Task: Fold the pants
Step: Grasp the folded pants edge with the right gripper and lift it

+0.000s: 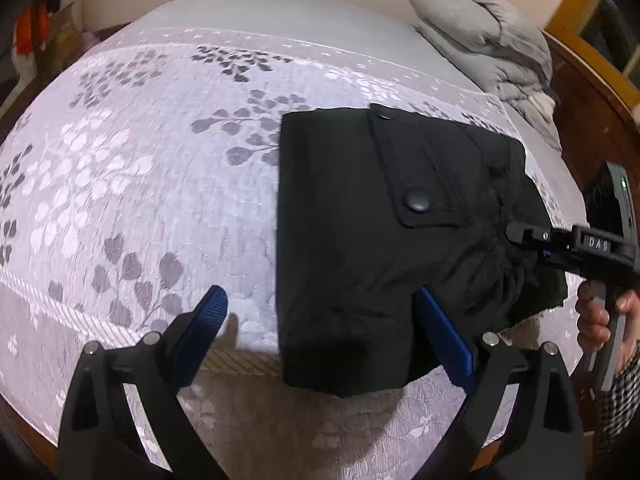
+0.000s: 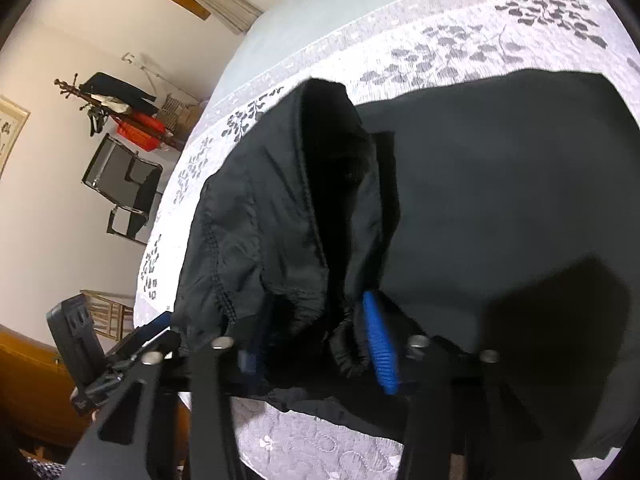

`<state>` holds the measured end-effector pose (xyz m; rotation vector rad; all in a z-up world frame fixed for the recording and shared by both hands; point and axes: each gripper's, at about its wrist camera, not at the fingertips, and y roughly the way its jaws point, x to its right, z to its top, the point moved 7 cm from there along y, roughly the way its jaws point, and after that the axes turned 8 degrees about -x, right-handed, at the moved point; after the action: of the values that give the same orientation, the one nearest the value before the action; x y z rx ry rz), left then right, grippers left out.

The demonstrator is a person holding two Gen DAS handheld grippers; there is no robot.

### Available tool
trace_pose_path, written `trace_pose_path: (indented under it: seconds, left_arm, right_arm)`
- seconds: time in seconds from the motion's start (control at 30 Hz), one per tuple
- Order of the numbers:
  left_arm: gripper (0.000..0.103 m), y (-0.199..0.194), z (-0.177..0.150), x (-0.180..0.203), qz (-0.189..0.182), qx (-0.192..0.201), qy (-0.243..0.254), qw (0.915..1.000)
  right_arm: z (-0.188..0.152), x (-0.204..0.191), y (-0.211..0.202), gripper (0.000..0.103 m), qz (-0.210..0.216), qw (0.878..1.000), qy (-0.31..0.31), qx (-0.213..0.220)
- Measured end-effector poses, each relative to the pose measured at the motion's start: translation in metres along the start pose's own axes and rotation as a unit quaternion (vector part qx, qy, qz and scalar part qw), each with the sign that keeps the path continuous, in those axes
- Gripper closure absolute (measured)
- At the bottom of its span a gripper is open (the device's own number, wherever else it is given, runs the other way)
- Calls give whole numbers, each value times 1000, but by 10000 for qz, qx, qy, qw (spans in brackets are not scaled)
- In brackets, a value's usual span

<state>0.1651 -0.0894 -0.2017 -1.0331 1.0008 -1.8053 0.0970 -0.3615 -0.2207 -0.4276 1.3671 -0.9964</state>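
Pants [image 1: 352, 240], one pair; two grippers, left gripper [image 1: 320, 320] and right gripper [image 2: 316, 340].

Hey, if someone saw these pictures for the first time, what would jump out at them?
The black pants, folded into a block on the pale floral bedspread, snap-button pocket flap up. Next, the right gripper clamped on bunched fabric at the pants' edge, while the left gripper hovers open over the near corner.

Pants [image 1: 352, 248]: black woven cloth, matt with a faint sheen, creased at the gathered waist; pocket flap carries a smooth, glossy snap button [image 1: 417, 202]. Bedspread [image 1: 140, 200]: quilted cloth, stitched leaf pattern, matt. Left gripper [image 1: 320, 328]: matt black plastic arms, ribbed blue pads, shiny metal pins. Duvet [image 1: 480, 36] at 1 o'clock: soft grey cloth. Bed frame [image 1: 592, 92]: polished wood.
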Motion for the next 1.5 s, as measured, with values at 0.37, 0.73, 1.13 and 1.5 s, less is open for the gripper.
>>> trace_pose_path:
  seconds: [0.37, 0.73, 1.13, 1.5]
  left_arm:
    - [8, -9, 2, -21, -95, 12, -358, 9993]
    - [8, -3, -1, -26, -79, -95, -295, 9995]
    - [8, 2, -1, -26, -143, -118, -331, 9993]
    - [8, -6, 5, -22, -133, -127, -268, 9995]
  right_arm:
    - [0, -25, -19, 85, -256, 9982, -536, 74]
    - [-7, 5, -4, 56, 15, 9997, 137, -180]
    - [-9, -5, 25, 51, 567, 9971, 249, -447]
    - [-1, -27, -37, 80, 529, 9981, -153, 268]
